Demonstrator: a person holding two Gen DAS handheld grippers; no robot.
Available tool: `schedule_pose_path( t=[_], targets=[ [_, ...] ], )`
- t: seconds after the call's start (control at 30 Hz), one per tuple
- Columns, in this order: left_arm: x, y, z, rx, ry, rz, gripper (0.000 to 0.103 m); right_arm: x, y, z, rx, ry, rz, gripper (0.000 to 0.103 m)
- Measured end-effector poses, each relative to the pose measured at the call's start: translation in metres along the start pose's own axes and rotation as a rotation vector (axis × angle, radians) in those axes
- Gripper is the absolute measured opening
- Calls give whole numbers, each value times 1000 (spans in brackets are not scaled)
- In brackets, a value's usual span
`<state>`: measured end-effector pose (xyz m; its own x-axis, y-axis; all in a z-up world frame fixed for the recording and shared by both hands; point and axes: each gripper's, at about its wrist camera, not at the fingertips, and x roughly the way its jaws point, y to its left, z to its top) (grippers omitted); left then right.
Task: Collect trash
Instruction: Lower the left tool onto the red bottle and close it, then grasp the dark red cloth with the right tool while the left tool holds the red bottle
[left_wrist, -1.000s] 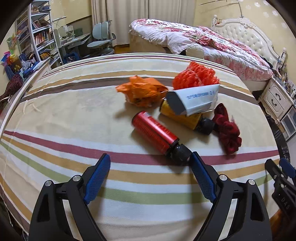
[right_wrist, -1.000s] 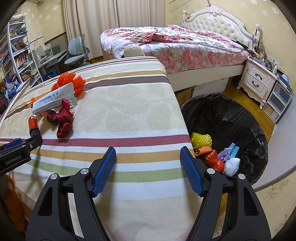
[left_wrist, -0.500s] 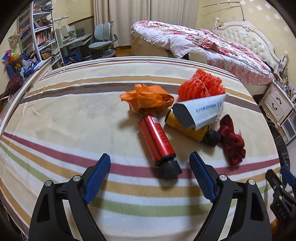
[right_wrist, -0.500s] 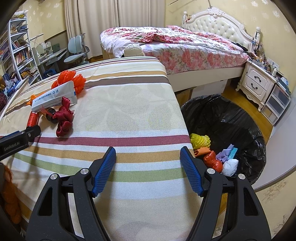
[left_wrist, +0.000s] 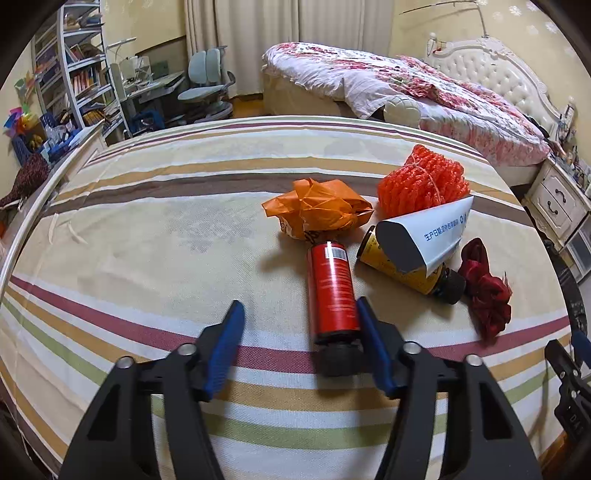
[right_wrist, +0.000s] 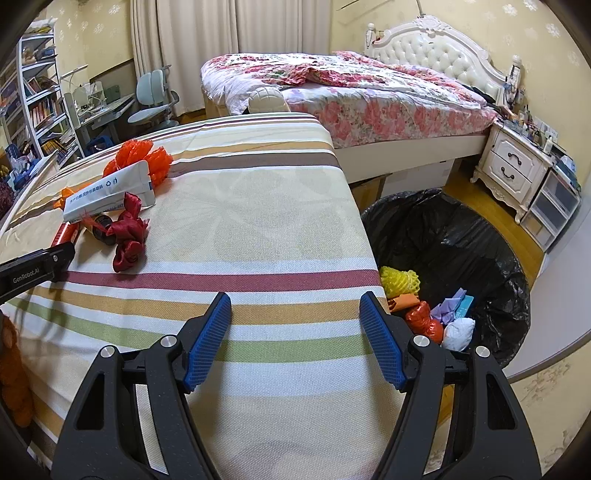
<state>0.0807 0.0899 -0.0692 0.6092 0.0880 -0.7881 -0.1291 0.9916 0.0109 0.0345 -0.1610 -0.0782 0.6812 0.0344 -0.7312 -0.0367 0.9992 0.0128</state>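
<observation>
A red bottle (left_wrist: 332, 291) with a black cap lies on the striped tablecloth (left_wrist: 147, 240). It is between the jaws of my left gripper (left_wrist: 298, 306), which are closing. The right pad is at the bottle's side and the left pad is still well apart from it. Behind the bottle lie a crumpled orange bag (left_wrist: 317, 208), an orange net (left_wrist: 421, 181), a yellow bottle (left_wrist: 402, 269) under a white pouch (left_wrist: 428, 236), and a dark red ribbon (left_wrist: 485, 291). My right gripper (right_wrist: 294, 298) hangs open and empty over the table's near right part.
A black-lined trash bin (right_wrist: 461, 229) stands on the floor right of the table, holding several pieces of trash (right_wrist: 424, 317). A bed (right_wrist: 369, 99) and a nightstand (right_wrist: 513, 162) lie beyond it. Shelves and a desk chair are at the far left.
My left gripper's jaws have narrowed, and the red bottle now lies lengthwise between them instead of slanting ahead of them. The right gripper has not moved.
</observation>
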Motion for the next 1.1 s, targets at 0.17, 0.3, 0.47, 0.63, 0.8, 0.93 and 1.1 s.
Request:
schedule_pose_path(
  t=[0.17, 0.3, 0.47, 0.63, 0.8, 0.93, 1.1],
  targets=[
    [-4, 1, -2, 39, -22, -11, 25, -2, 5, 1, -19, -5, -4, 70],
    [-6, 3, -4, 44, -25, -26, 25, -3, 12, 3, -24, -9, 20, 70],
    [-7, 9, -6, 51, -25, -31, 25, 0, 33, 6, -56, 9, 88, 70],
    [-7, 18, -9, 55, -26, -26, 25, 3, 57, 15, -92, 17, 148, 70],
    [-6, 25, -9, 44, -25, -32, 25, 11, 75, 28, -102, 11, 173, 67],
    [-5, 29, -8, 36, -27, -38, 25, 20, 87, 35, -120, 24, 184, 59],
    [-4, 33, -6, 24, -28, -48, 25, 27, 96, 40, -129, 36, 187, 44]
  ],
)
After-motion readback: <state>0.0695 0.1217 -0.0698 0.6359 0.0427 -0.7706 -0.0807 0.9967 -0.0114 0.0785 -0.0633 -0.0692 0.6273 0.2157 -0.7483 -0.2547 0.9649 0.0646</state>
